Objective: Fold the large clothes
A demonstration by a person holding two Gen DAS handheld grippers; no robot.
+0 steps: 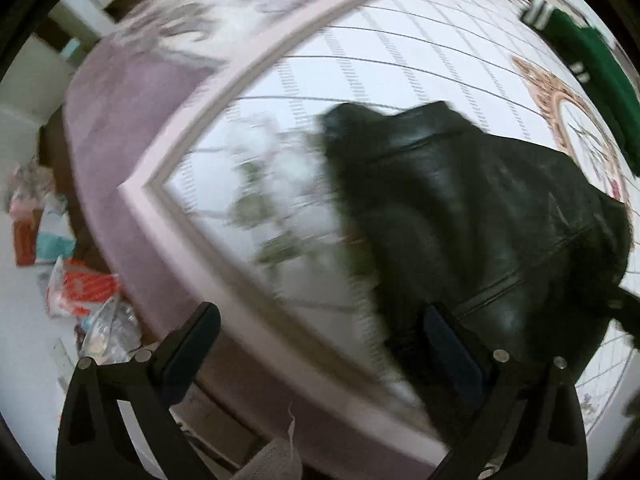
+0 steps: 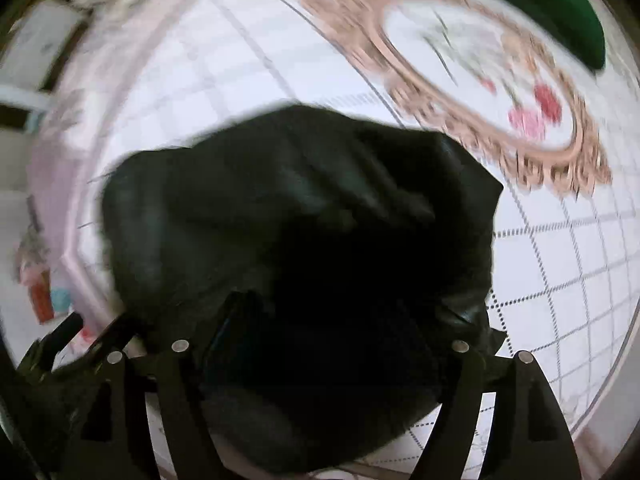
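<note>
A black leather jacket [image 1: 480, 216] lies bunched on a bed with a white grid-patterned cover [image 1: 400, 64]. My left gripper [image 1: 320, 344] is open and empty; its right finger [image 1: 452, 348] is at the jacket's near edge, its left finger hangs over the bed's pink border. In the right wrist view the jacket [image 2: 304, 216] fills the middle and covers the space between my right gripper's fingers [image 2: 320, 320]. The fingers stand wide apart; their tips are lost against the black fabric.
A green garment with white stripes [image 1: 592, 64] lies at the bed's far right, also in the right wrist view [image 2: 552, 8]. An ornate peach medallion [image 2: 480, 92] is printed on the cover. Bags and clutter [image 1: 80, 288] sit on the floor left of the bed.
</note>
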